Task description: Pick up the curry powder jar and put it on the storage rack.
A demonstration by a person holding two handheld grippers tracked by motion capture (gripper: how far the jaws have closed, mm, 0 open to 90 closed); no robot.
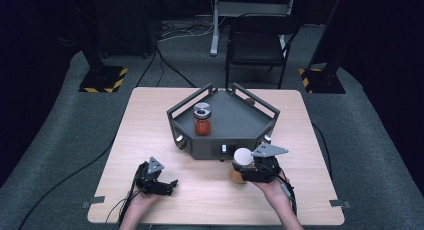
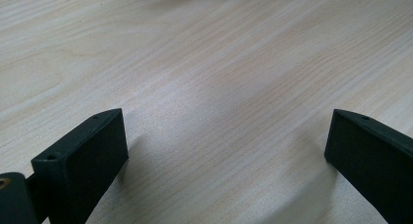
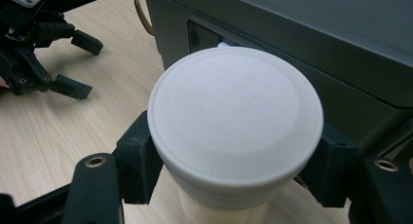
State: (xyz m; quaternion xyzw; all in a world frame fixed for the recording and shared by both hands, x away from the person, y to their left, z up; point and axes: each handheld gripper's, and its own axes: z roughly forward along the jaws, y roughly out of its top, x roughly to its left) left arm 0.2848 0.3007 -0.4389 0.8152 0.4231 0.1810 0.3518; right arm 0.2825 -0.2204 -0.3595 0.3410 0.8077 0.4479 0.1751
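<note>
High view: overhead, faces fwd/down, far off. Gripper views: close, low, along jaws. All share the table [image 1: 150, 120] top.

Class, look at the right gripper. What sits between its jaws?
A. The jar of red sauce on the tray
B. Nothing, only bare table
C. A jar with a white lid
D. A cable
C: the right gripper has its jaws against the white-lidded jar, beside the grey tray.

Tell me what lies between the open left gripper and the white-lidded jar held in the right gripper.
Bare wooden table; high view shows nothing between left gripper and white-lidded jar.
</note>
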